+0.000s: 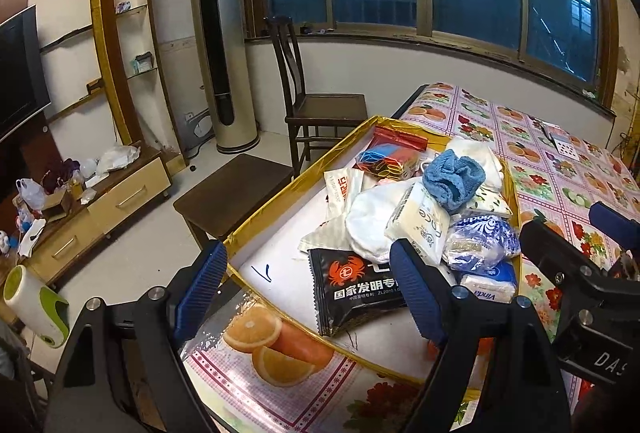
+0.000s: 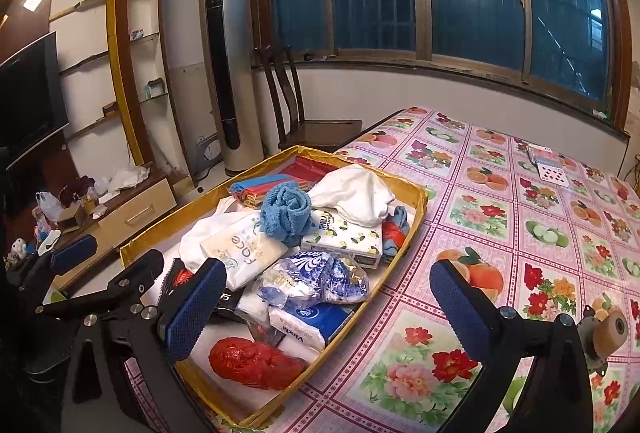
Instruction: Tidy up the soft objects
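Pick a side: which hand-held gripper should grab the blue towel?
Probably right. The right hand-held gripper is open, facing the blue towel atop the pile; the left hand-held gripper sits over the black packet.

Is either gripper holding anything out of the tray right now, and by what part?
Nothing is held. The left gripper and right gripper are both open, hovering near the gold tray of soft items.
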A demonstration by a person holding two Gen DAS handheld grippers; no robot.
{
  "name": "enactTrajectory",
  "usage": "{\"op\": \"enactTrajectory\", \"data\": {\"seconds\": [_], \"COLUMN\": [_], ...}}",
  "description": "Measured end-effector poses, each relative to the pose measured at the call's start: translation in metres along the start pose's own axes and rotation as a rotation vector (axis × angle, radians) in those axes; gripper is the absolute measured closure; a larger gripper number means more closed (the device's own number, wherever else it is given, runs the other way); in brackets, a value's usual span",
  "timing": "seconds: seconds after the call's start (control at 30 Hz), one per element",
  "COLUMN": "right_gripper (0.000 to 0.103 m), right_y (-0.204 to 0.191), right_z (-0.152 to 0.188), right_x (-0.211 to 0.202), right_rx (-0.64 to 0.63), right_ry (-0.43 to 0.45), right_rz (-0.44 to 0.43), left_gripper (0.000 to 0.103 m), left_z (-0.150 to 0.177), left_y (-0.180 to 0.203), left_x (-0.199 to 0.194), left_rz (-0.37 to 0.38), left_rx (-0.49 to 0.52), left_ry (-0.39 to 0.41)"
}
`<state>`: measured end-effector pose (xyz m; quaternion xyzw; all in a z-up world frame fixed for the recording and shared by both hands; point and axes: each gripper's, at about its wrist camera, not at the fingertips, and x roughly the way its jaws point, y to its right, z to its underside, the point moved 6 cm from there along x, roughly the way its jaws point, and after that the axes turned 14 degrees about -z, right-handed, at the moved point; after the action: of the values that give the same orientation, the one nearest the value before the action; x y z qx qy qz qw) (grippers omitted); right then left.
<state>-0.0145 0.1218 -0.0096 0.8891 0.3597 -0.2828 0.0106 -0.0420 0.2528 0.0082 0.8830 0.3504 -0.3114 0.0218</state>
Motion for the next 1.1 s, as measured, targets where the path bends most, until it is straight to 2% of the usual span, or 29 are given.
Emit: {"op": "enactTrajectory", "data": {"seconds": [0.23, 0.33, 0.5, 0.7, 0.97, 1.1], "right_gripper": [0.0, 0.0, 0.0, 0.0, 0.0, 0.0], "right_y": [0.0084, 0.0073, 0.0047, 0.0056, 0.0051, 0.0043], "right_z": [0.0013, 0.0006, 0.0008, 0.003, 0.0037, 0.0036], "right_x": [-0.0018, -0.0027, -0.0028, -0.0019, -0.0019, -0.0029], "right_rx": [0.025, 0.016, 0.012, 0.019, 0.011, 0.016], "right_ry": [0.004, 0.005, 0.004, -0.002, -0.002, -0.001], "right_rz": [0.0, 0.004, 0.001, -0.001, -0.004, -0.005], "left_gripper": [0.019, 0.019, 0.019, 0.019, 0.019, 0.019], "left_z": [0.0013, 0.002, 0.0025, 0.0034, 0.0027, 0.0027], "left_y": [0.0031, 0.001, 0.0014, 0.0009, 0.0046, 0.0042], "left_x": [0.0004, 0.0009, 0.0033, 0.0033, -0.0007, -0.002], "left_rz": [0.141, 0.162, 0.105, 0.101, 0.012, 0.031], "left_rx": [-0.037, -0.063, -0.025, -0.014, 0.052, 0.048], "left_ry": [-0.038, -0.039, -0.032, -0.03, 0.02, 0.022]}}
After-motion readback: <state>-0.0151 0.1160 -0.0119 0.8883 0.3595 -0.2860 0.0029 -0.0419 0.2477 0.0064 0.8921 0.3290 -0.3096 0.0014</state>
